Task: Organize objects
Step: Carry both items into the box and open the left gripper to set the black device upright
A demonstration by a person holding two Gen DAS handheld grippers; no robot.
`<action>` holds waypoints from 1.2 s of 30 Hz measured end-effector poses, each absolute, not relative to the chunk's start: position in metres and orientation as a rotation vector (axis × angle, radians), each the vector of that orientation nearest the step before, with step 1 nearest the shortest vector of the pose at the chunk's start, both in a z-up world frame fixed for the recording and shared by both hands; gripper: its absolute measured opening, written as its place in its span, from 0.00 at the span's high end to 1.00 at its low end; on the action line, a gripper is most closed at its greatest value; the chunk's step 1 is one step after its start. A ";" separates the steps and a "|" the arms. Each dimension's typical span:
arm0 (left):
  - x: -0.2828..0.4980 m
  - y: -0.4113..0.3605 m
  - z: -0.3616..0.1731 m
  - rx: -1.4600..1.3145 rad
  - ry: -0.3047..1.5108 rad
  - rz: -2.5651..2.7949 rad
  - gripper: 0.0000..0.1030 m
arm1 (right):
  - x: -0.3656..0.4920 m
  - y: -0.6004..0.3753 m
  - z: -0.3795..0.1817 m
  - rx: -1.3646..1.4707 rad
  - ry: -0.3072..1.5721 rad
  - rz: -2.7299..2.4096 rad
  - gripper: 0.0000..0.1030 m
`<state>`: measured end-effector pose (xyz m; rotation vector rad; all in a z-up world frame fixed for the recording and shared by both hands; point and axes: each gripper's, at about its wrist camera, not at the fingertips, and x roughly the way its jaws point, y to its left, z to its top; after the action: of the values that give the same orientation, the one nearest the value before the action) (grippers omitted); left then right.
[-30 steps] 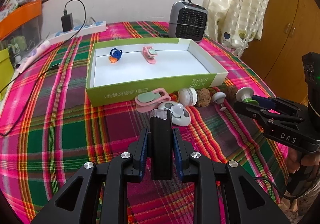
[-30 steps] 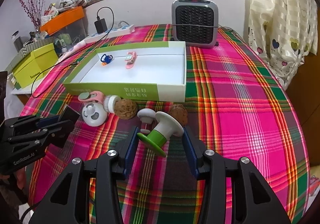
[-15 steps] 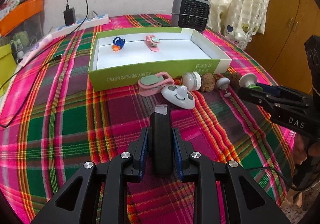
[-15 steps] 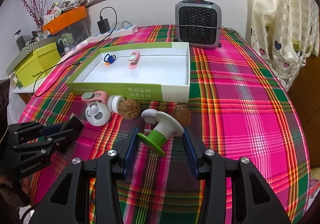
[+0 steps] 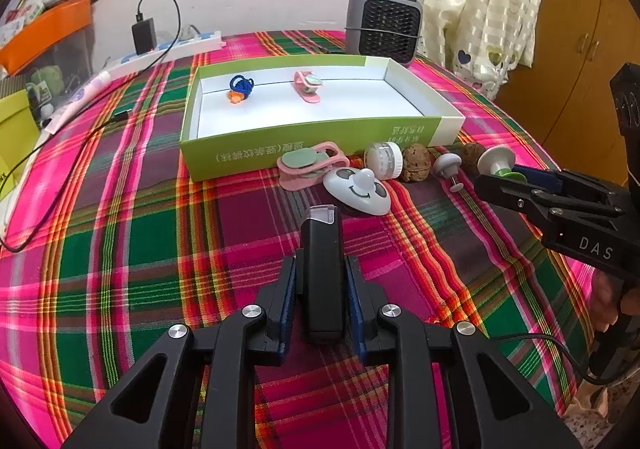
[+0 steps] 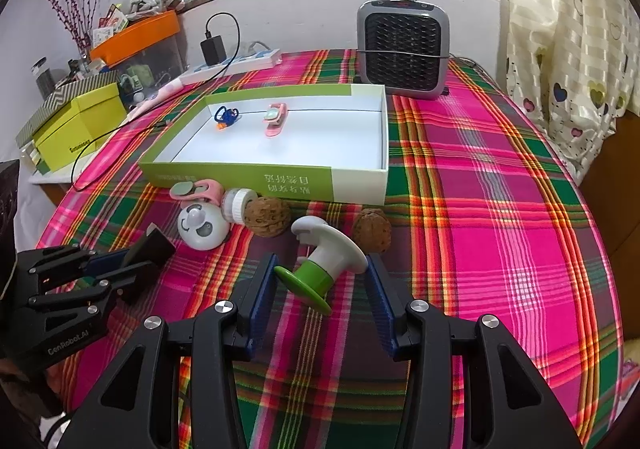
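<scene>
On the plaid tablecloth (image 5: 120, 249), both grippers sit low in front of the green-and-white box (image 5: 280, 153). Left gripper (image 5: 322, 289) is clamped on a flat black device (image 5: 321, 269), pads pressing both its sides, clear cap end pointing toward the box; seen from the right wrist view the device (image 6: 150, 249) sticks out of the left gripper (image 6: 132, 261) above the cloth. Right gripper (image 6: 320, 281) has its pads against a green-and-white knob (image 6: 324, 265) lying tilted between them, green disc at the left pad, white cap at the right pad; held, jaws about half apart.

Inside the box, near the far wall: blue-and-orange clip (image 5: 240, 89) and pink clip (image 5: 307, 87), apart from each other. Rest of box floor bare white.

Along the box's near wall on the cloth, in a row: bigger pink clip (image 5: 310, 169), white panda-face toy (image 5: 358, 189) just in front of it, small white jar (image 5: 384, 159) on its side, walnut (image 5: 416, 167), small grey-white knob (image 5: 448, 167), second walnut (image 6: 372, 229) farther right.

Behind the box: grey heater (image 6: 402, 49). Power strip with charger (image 6: 240, 59) at the back left.
</scene>
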<state>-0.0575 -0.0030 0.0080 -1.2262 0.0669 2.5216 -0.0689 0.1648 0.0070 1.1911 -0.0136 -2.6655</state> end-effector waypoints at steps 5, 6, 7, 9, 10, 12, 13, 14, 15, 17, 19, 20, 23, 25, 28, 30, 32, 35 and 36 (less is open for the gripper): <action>-0.057 -0.004 0.017 -1.191 0.058 2.535 0.80 | -0.069 0.164 0.010 1.182 -0.009 -2.665 0.56; -0.058 -0.004 0.019 -1.185 0.050 2.538 0.80 | -0.070 0.164 0.011 1.179 -0.007 -2.665 0.56; -0.059 -0.005 0.022 -1.182 0.044 2.537 0.80 | -0.070 0.164 0.012 1.173 -0.003 -2.666 0.56; -0.061 -0.005 0.027 -1.165 0.033 2.540 0.80 | -0.071 0.162 0.015 1.163 0.002 -2.663 0.56; -0.062 -0.005 0.030 -1.157 0.035 2.542 0.80 | -0.072 0.161 0.017 1.157 0.008 -2.662 0.56; -0.065 -0.004 0.035 -1.142 0.039 2.547 0.80 | -0.074 0.160 0.020 1.148 0.016 -2.661 0.56; -0.067 -0.004 0.037 -1.140 0.039 2.546 0.80 | -0.075 0.159 0.022 1.142 0.018 -2.659 0.56; -0.070 -0.004 0.040 -1.138 0.036 2.544 0.80 | -0.077 0.158 0.023 1.138 0.018 -2.656 0.56; -0.074 -0.005 0.042 -1.134 0.030 2.543 0.80 | -0.079 0.157 0.025 1.133 0.018 -2.653 0.56; -0.081 -0.005 0.045 -1.137 0.024 2.542 0.80 | -0.083 0.154 0.029 1.119 0.034 -2.649 0.56; -0.090 -0.006 0.049 -1.133 0.014 2.538 0.80 | -0.089 0.152 0.033 1.105 0.046 -2.638 0.56; -0.094 -0.005 0.050 -1.135 0.009 2.539 0.80 | -0.092 0.151 0.035 1.101 0.048 -2.633 0.56; -0.108 -0.005 0.055 -1.131 -0.002 2.536 0.80 | -0.106 0.148 0.038 1.105 0.068 -2.618 0.56; -0.119 -0.005 0.057 -1.131 -0.003 2.535 0.80 | -0.117 0.146 0.040 1.106 0.083 -2.611 0.56; -0.134 -0.003 0.058 -1.136 0.004 2.536 0.80 | -0.132 0.143 0.042 1.104 0.099 -2.598 0.56; -0.144 -0.003 0.057 -1.138 0.003 2.535 0.80 | -0.142 0.142 0.041 1.113 0.106 -2.587 0.56; -0.156 -0.004 0.056 -1.147 -0.010 2.537 0.80 | -0.152 0.141 0.040 1.122 0.114 -2.578 0.56; -0.170 -0.004 0.054 -1.162 -0.024 2.526 0.80 | -0.166 0.138 0.038 1.123 0.159 -2.577 0.56; -0.176 -0.003 0.053 -1.172 -0.024 2.527 0.80 | -0.171 0.136 0.037 1.128 0.174 -2.569 0.56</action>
<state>-0.1759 -0.0030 0.0530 -1.1715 -0.0235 2.5274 -0.1715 0.1358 0.0371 1.1280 0.1736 -2.5690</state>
